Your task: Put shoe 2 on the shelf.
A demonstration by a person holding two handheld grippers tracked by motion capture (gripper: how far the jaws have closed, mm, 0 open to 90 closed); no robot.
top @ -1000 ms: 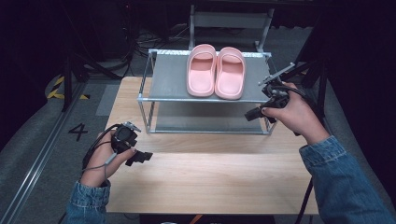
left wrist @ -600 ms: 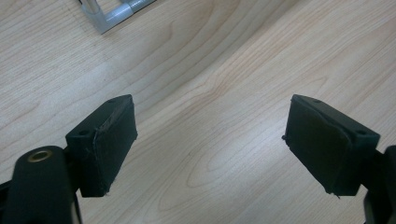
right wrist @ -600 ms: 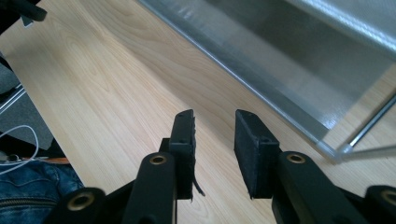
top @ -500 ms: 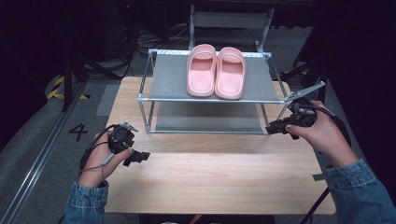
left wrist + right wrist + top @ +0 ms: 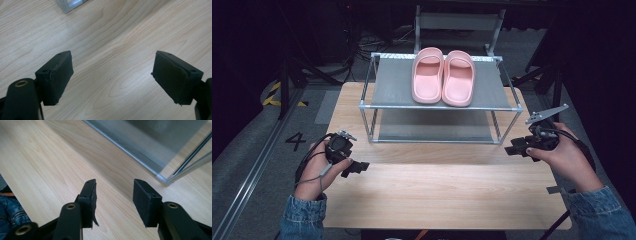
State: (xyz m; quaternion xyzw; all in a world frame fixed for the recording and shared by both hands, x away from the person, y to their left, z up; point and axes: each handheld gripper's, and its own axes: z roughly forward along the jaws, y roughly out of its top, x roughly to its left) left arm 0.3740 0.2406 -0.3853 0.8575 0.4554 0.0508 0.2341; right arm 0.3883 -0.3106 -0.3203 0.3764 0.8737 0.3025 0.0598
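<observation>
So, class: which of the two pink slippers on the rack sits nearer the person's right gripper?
The right-hand slipper, beside its twin, lies closer to the right gripper at the table's right edge.

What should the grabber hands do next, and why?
Probably lift the right gripper toward the pink slippers on the rack's top shelf. Both grippers are open and hold nothing, low over the wooden table, and the left gripper sits farther away.
</observation>
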